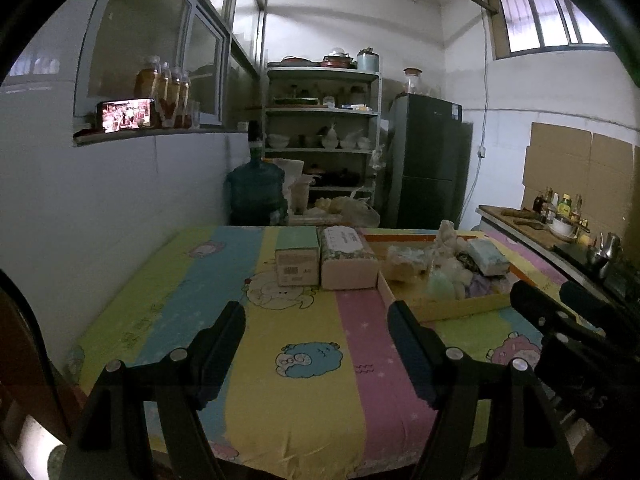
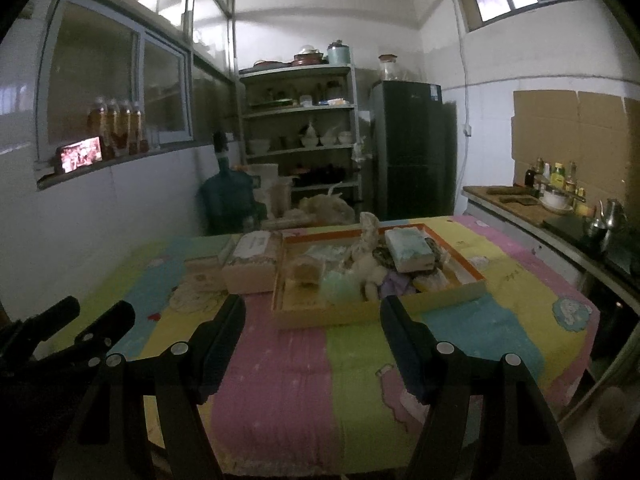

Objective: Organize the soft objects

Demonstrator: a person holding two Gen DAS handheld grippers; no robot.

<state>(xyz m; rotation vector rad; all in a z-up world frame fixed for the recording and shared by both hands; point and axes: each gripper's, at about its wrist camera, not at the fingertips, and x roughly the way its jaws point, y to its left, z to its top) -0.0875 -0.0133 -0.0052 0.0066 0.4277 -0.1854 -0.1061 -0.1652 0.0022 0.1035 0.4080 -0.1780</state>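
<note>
The shallow cardboard tray with an orange rim sits on the table, which is covered by a pastel striped cartoon cloth. Heaped inside the tray are the soft objects: a pale green bundle, whitish plush or cloth pieces, something lilac, and a wrapped tissue pack resting on top toward the tray's far right. The dim, blurred view makes it hard to tell each piece apart.

Just beside the tray's left edge stand two boxes, touching each other: a floral-sided tissue box next to the tray and a green-topped carton left of that.

The left tool hangs over the cloth on the near side of the tray, toward its left corner, jaws spread wide with nothing between them. The right tool hangs in front of the tray's near edge, also wide open and empty.

Beyond the tray, a shelf rack and a dark fridge stand against the back wall.
</note>
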